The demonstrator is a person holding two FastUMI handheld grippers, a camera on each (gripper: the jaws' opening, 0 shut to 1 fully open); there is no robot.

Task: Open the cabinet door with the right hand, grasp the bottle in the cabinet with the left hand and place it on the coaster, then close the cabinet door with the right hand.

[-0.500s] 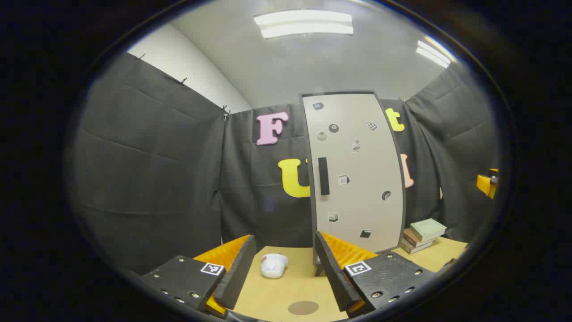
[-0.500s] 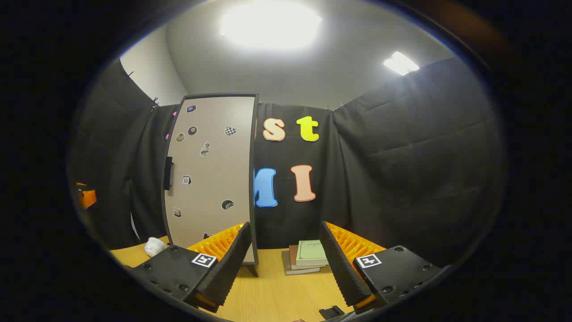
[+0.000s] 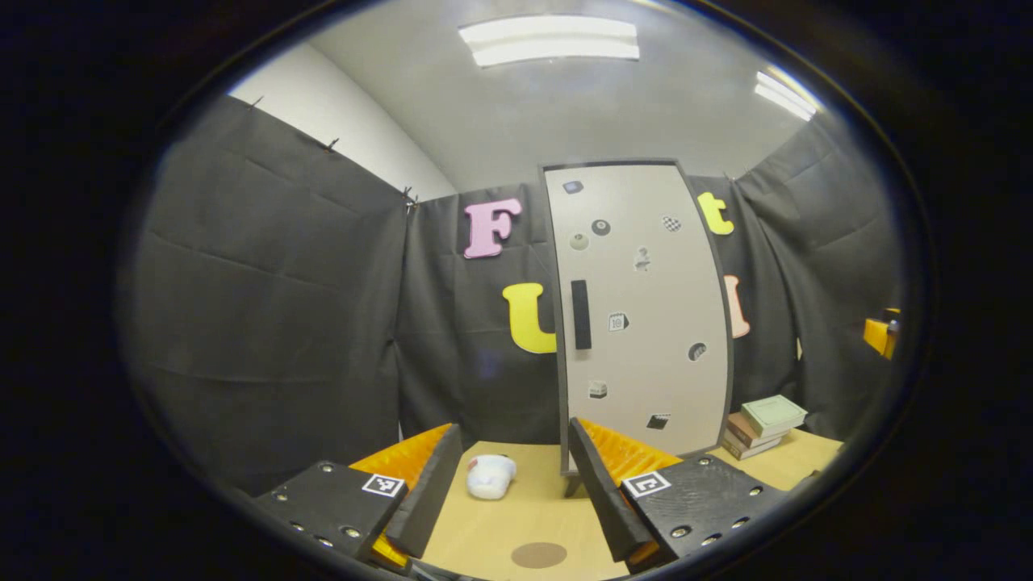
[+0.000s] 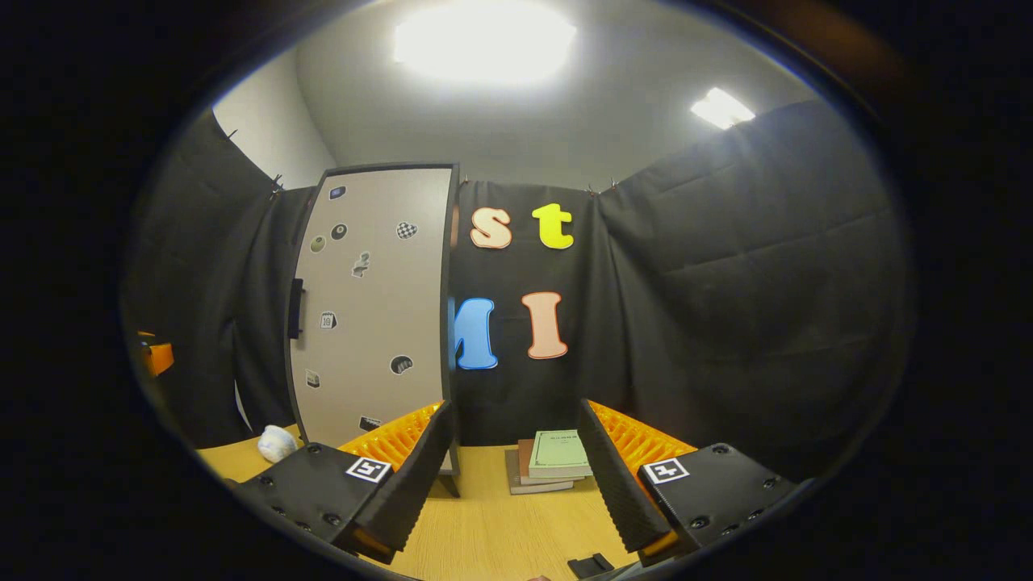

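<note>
A: What is seen nearest in the left gripper view?

B: The left gripper point(image 3: 507, 492) is held wide open with nothing between its fingers. Just beyond, on the wooden table point(image 3: 516, 524), a round brown coaster point(image 3: 539, 554) is seen lying flat, and a little farther a small white crumpled object point(image 3: 489, 476), whose nature cannot be told.

A: And in the right gripper view?

B: The right gripper point(image 4: 508, 476) is likewise held wide open and empty. A stack of books point(image 4: 553, 460) is seen past it on the table, and the cabinet door point(image 4: 367, 311) stands to the left of the fingers, well apart from them.

A: Where is the bottle?

B: It cannot be seen; the door is shut, so the bottle is judged to be behind it.

A: So which step is in hand?

B: The opening of the door, not yet begun. The dark handle point(image 4: 296, 308) is set upright near the door's left edge, at mid height.

A: How is it best done?

B: The right gripper should be raised and carried left until the handle stands between its fingers, and closed only when both fingers bracket it. The pull is best made along the door's arc, away from the hinge side, judged to be the right edge. The left gripper is best kept clear of the swing, and the coaster left uncovered.
</note>
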